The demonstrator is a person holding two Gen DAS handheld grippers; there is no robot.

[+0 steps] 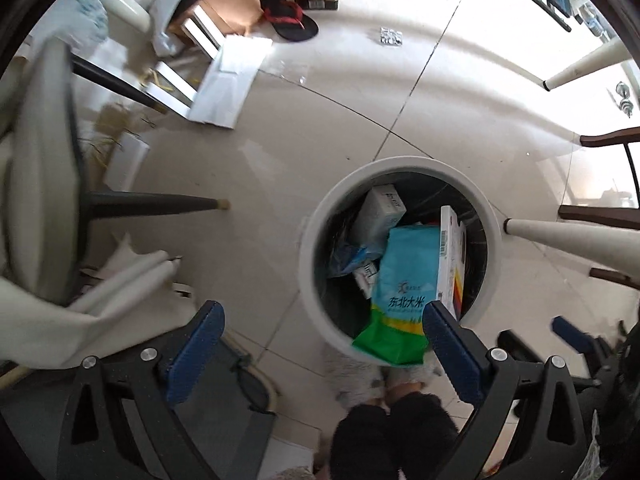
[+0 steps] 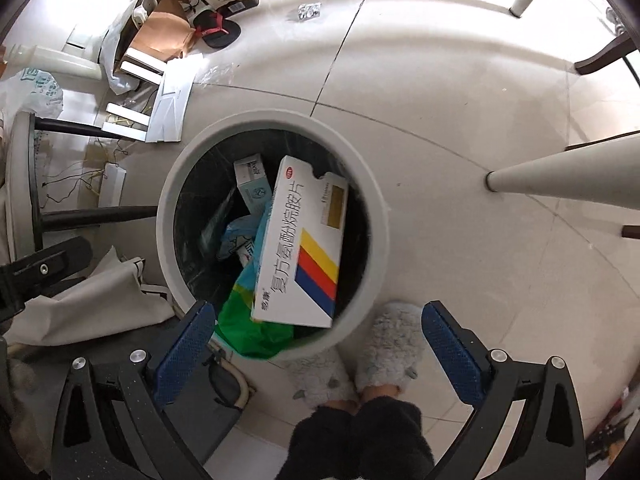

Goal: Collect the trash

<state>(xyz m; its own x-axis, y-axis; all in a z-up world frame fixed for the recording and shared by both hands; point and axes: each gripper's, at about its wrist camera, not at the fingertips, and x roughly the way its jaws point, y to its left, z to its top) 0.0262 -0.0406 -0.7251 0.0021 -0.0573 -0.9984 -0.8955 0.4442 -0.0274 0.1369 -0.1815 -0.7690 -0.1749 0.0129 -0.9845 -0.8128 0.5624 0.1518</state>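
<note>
A round white trash bin [image 1: 490, 236] [image 2: 376, 216] with a dark liner stands on the tiled floor. Inside lie a white medicine box with red, yellow and blue stripes [image 2: 304, 248] [image 1: 451, 256], a teal and green rice bag [image 1: 404, 280] [image 2: 256, 324] draped over the near rim, and a small pale box [image 2: 250, 180] [image 1: 380, 212]. My left gripper [image 1: 320, 356] hangs above the bin's near left side, jaws wide and nothing between them. My right gripper [image 2: 316, 360] hovers over the bin's near edge, also wide open and holding nothing.
A person's feet in fluffy grey slippers [image 2: 384, 348] stand just near the bin. Cardboard, white paper sheets [image 1: 232, 80], a brown bag [image 2: 160, 32] and a black and red slipper [image 1: 292, 20] litter the far left floor. A foil blister pack [image 1: 391, 36] lies farther off. Chair and table legs [image 2: 560, 180] surround the bin.
</note>
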